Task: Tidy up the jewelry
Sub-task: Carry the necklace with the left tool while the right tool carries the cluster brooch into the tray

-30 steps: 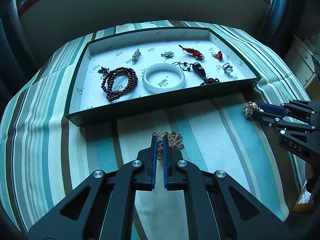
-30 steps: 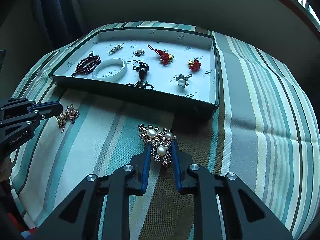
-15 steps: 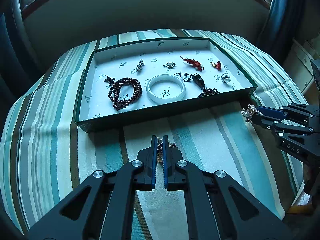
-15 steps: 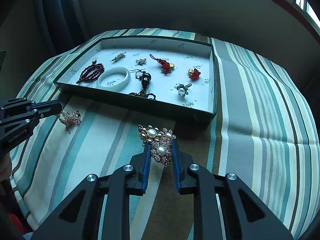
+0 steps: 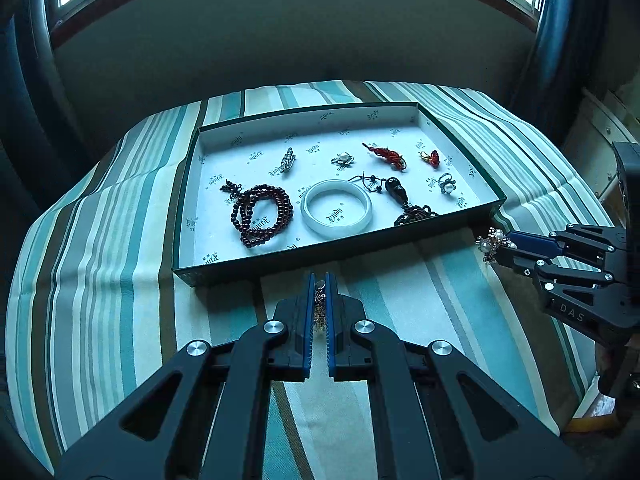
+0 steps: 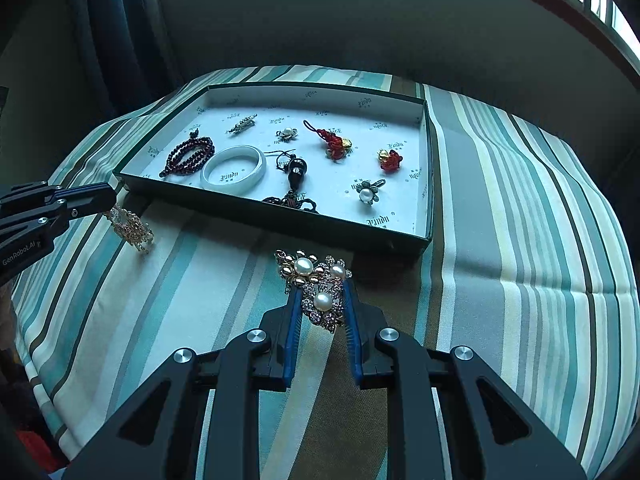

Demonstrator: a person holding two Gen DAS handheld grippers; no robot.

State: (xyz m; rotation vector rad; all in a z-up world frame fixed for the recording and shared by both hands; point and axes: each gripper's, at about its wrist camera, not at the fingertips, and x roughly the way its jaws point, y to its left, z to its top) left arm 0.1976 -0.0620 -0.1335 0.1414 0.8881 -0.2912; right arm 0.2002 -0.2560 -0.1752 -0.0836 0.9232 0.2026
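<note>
A shallow green tray (image 5: 182, 216) (image 6: 428, 168) with a white printed liner lies on the striped cloth. Inside lie a dark red bead bracelet (image 5: 261, 216) (image 6: 188, 156), a white bangle (image 5: 336, 208) (image 6: 234, 170), a black pendant (image 5: 395, 190) (image 6: 297, 170), red knot charms and small pearl pieces. My left gripper (image 5: 319, 280) (image 6: 110, 196) is shut on a gold chain piece (image 5: 319, 308) (image 6: 130, 228), lifted off the cloth before the tray's near wall. My right gripper (image 6: 320, 292) (image 5: 505, 245) is shut on a pearl flower brooch (image 6: 316, 280) (image 5: 490, 242), held near the tray's near right corner.
The cloth (image 5: 100, 280) drapes over a rounded surface that falls away on all sides. A dark wall and window sills stand behind the tray. A dark curtain (image 5: 552, 40) hangs at the right, with pale furniture (image 5: 600, 128) below it.
My left gripper has risen with the gold chain piece, which now hangs clear of the cloth. The tray looks smaller and farther in both views. The right gripper keeps its grip on the brooch.
</note>
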